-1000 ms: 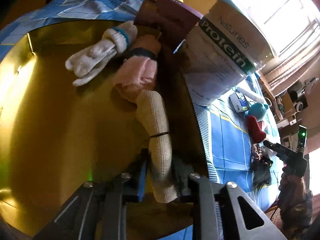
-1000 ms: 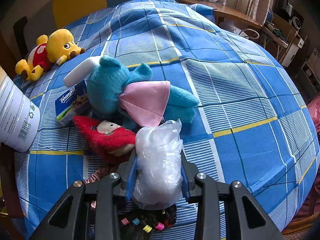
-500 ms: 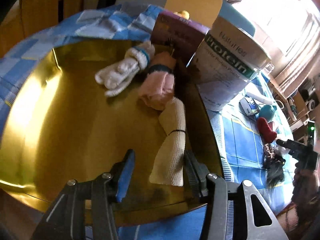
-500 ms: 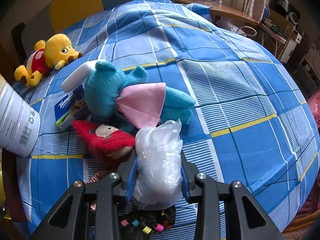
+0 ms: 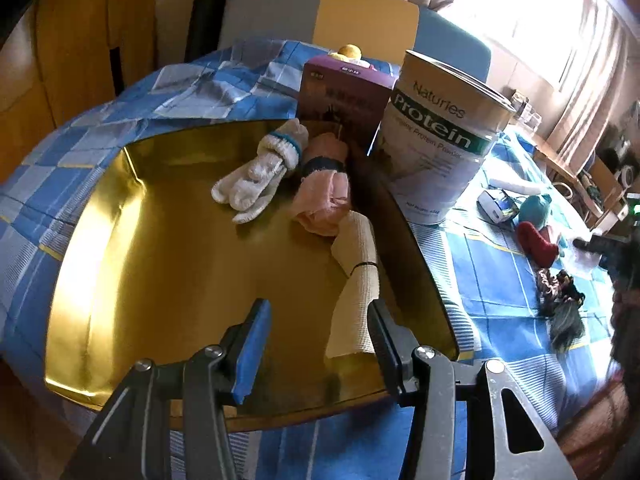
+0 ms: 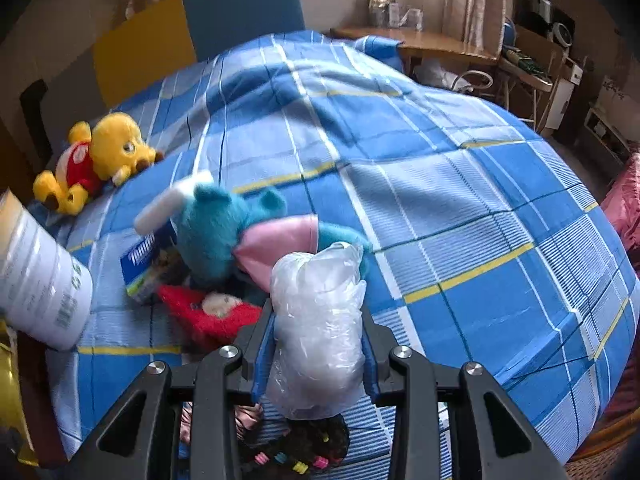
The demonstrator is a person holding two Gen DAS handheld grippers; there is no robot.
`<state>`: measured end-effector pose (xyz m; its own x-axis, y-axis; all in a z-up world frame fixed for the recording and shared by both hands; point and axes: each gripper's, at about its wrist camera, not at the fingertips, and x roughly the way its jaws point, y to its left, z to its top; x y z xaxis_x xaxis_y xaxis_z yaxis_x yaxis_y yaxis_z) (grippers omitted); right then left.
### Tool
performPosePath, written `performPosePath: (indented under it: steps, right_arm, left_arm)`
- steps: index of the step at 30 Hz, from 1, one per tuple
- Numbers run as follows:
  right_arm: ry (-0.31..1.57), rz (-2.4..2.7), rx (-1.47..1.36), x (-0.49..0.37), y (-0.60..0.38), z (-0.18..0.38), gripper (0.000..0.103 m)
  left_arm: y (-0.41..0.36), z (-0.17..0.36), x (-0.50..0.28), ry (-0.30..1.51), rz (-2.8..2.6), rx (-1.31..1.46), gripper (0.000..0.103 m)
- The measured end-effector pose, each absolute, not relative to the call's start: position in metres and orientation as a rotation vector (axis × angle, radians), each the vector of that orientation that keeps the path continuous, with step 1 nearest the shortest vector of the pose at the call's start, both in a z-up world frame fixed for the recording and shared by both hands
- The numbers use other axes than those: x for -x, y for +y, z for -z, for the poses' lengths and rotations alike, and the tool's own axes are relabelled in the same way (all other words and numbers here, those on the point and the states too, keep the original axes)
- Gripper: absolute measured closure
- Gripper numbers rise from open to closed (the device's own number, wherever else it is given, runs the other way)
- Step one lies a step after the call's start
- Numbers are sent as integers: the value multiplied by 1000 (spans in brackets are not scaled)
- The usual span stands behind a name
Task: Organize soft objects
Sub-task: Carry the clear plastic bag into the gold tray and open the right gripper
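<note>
In right claw point(image 6: 318, 354): crinkly clear plastic bag point(image 6: 316, 328), squeezed w/ pads tight.

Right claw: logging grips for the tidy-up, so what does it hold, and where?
The right claw grips a clear plastic bag around its lower middle, one pad on each side.

A glossy, mirror-smooth gold tray point(image 5: 168, 264) carries a coarse-woven beige cloth roll point(image 5: 356, 280), a knitted white cotton glove point(image 5: 256, 184) and a soft pink cloth bundle point(image 5: 324, 200). Beside the tray stands a smooth, satin-labelled protein tin point(image 5: 440, 148) on the matt blue checked cotton bedspread point(image 6: 460, 200). Farther from the tray, a crinkled, shiny clear plastic bag point(image 6: 316, 320) sits by a fuzzy teal plush toy point(image 6: 212, 236).
</note>
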<state>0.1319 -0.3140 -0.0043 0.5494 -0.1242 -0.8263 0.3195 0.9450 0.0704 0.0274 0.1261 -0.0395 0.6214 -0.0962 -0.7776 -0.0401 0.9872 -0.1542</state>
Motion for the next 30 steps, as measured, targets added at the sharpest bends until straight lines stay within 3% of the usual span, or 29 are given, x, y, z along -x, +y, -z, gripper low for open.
performPosePath:
  steps: [20,30]
  right_arm:
    - [921,167,-120,-271,-199,-67,68]
    - [851,-127,-134,-323,-62,-119,68]
  left_arm:
    - [143,37,-24,873,28,164,52]
    - [158,41,-24,886,8,192,52]
